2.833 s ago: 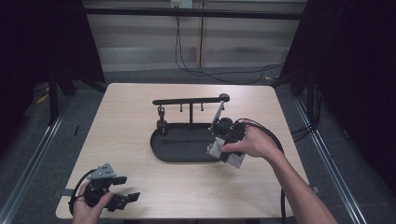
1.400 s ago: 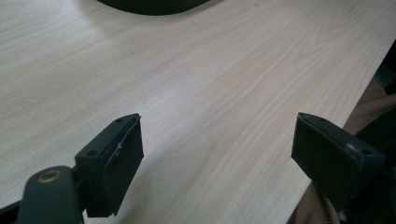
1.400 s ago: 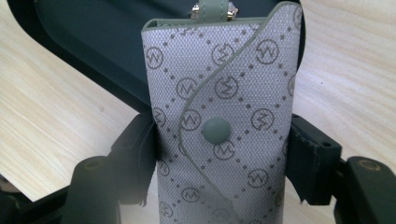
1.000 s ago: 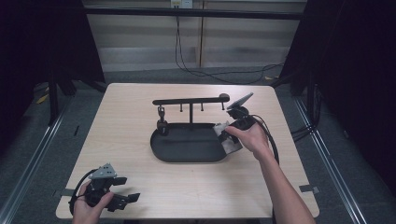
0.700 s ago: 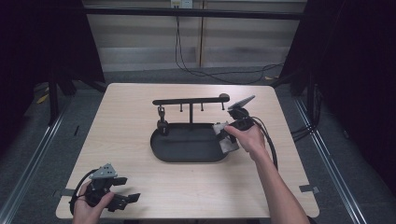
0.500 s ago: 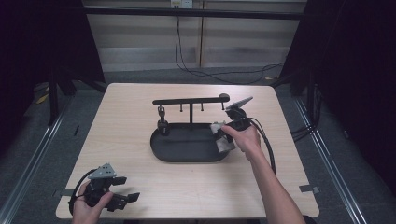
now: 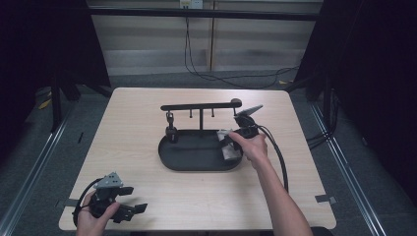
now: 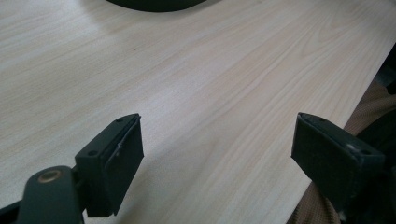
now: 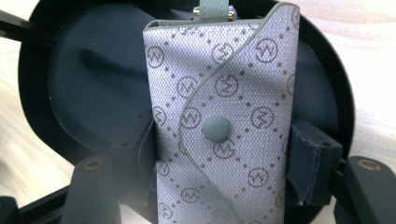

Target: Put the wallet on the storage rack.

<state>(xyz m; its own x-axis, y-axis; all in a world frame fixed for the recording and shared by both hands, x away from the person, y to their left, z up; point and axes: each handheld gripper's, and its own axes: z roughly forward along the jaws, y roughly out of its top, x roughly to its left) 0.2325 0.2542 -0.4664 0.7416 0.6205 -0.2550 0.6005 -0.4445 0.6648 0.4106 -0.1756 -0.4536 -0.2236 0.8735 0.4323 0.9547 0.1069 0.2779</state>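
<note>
The grey monogrammed pouch (image 9: 224, 116), with a snap button on its curved flap and a small strap tab at its top, is hanging over the right end of the black oval tray (image 7: 196, 160), which is sitting near the middle of the bench (image 7: 123, 132). The right hand-held gripper (image 9: 222, 161) is clamping the pouch by its two long sides, jaws pressing in at about the height of the button, so the fabric is being squeezed rather than locked. That soft grip is the main risk: the pouch could be slipping or twisting between the pads, and if it is let go tilted it could be landing half on the tray's rim and tipping out toward the bench's right edge. The tray's rack, a black crossbar (image 7: 199, 105) with small pegs, is standing just behind the pouch; the strap tab or the trailing cable (image 7: 278, 157) could be snagging on it and dragging the tray. The left hand-held gripper (image 8: 217, 154) is resting wide open and empty at the bench's front left corner, too far off for steadying anything.
</note>
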